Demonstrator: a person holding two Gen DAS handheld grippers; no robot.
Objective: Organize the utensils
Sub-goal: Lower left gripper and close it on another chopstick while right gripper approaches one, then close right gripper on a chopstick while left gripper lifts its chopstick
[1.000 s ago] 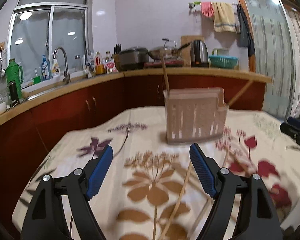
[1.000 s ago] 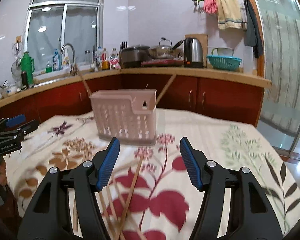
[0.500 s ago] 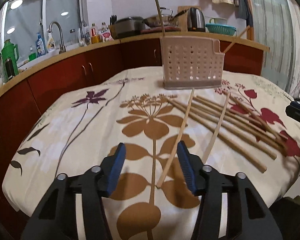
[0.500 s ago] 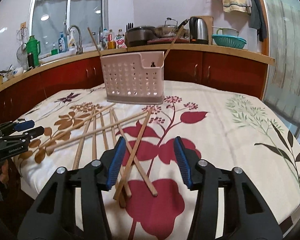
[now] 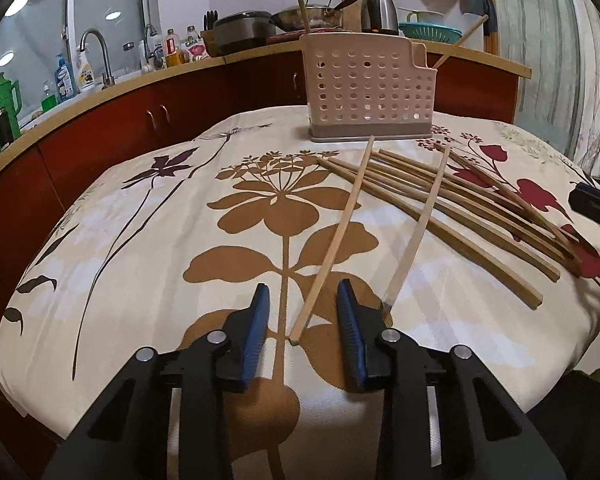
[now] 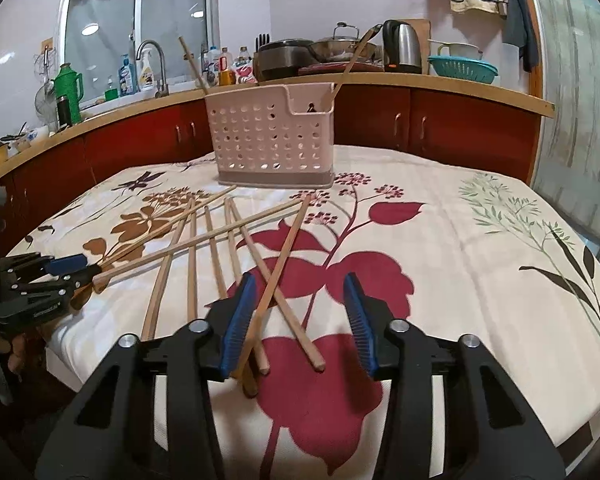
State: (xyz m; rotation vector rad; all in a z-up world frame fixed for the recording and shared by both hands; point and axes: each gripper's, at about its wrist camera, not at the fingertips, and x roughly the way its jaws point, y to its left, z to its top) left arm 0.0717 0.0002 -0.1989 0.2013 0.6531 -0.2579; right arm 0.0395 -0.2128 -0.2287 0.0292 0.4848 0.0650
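Several wooden chopsticks (image 5: 452,204) lie scattered on the floral tablecloth (image 5: 160,240); they also show in the right wrist view (image 6: 228,248). A pink perforated utensil holder (image 5: 366,88) stands upright at the far side with two chopsticks leaning in it; it also shows in the right wrist view (image 6: 270,136). My left gripper (image 5: 302,296) is open, its jaws on either side of the near end of one pale chopstick (image 5: 336,236). My right gripper (image 6: 300,284) is open over the near ends of crossed chopsticks (image 6: 284,256). The left gripper shows at the left of the right wrist view (image 6: 52,272).
The table's near edge (image 5: 100,428) drops off just below both grippers. Red cabinets and a wooden counter (image 6: 440,84) run behind the table, with a sink tap (image 5: 96,48), bottles, a kettle (image 6: 404,46) and pots.
Both grippers have dropped down toward the table and tilted down, so the chopsticks came into view. Both jaws have narrowed. The left jaws now straddle one chopstick's near end.
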